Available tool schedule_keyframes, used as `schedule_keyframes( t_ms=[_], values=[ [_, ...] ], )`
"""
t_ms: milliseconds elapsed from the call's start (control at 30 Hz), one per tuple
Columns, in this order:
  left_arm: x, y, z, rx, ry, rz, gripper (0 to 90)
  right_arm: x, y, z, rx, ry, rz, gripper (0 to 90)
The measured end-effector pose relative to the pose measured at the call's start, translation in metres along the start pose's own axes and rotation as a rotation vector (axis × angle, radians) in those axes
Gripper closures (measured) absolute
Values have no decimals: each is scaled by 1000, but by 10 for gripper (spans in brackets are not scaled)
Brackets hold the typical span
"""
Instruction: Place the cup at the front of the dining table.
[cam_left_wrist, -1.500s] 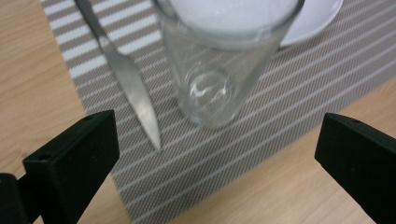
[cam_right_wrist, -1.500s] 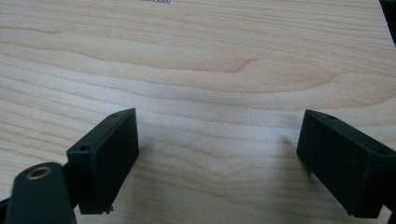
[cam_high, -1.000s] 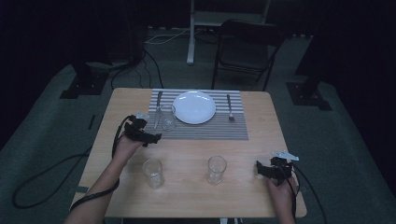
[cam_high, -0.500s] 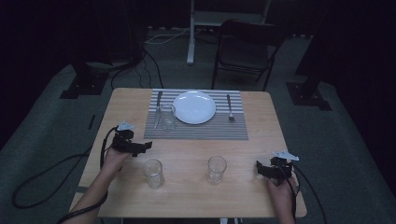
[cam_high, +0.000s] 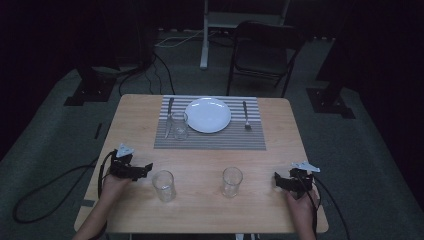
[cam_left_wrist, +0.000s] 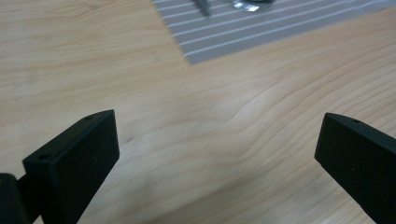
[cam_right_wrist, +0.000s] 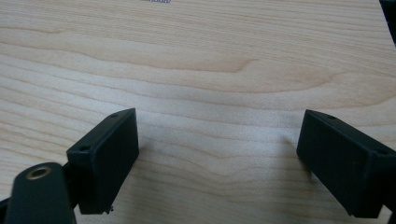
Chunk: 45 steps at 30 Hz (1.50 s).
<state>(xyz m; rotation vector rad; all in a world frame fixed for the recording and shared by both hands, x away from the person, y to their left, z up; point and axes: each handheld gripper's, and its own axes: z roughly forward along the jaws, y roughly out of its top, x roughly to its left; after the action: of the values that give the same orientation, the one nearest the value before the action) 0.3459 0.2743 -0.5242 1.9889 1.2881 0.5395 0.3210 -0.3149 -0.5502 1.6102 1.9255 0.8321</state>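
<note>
A clear glass (cam_high: 179, 125) stands on the left part of the striped placemat (cam_high: 210, 139), beside a knife (cam_high: 169, 110) and a white plate (cam_high: 208, 114). Two more clear glasses (cam_high: 164, 185) (cam_high: 232, 181) stand on bare wood near the front. My left gripper (cam_high: 146, 168) is low over the front left of the table, just left of the nearer glass, jaws wide open and empty (cam_left_wrist: 219, 126). My right gripper (cam_high: 277, 180) sits at the front right, to the right of the other glass, open with bare wood between its jaws (cam_right_wrist: 219, 119).
A fork (cam_high: 245, 115) lies on the placemat right of the plate. The wooden table (cam_high: 200, 215) has free wood along the front and both sides. A dark chair (cam_high: 262, 55) stands behind the table, and cables run across the floor at left.
My left gripper has drawn back from beside the glass on the placemat, moving left and toward the person. That glass stays on the placemat. The right gripper has not moved.
</note>
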Motion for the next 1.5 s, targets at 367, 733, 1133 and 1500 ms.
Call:
schedule_keyframes(
  t_ms=[367,733,1133,1500],
  values=[
    [-1,-29,-17,-14,105,-11,3,0,0,0,1,0,2,125],
    [10,-44,-41,-49,193,-32,3,0,0,0,1,0,1,125],
    [21,-61,-51,-15,305,-112,3,0,0,0,0,0,1,125],
    [27,-71,-61,-4,327,-145,3,0,0,0,1,0,2,125]
  ],
)
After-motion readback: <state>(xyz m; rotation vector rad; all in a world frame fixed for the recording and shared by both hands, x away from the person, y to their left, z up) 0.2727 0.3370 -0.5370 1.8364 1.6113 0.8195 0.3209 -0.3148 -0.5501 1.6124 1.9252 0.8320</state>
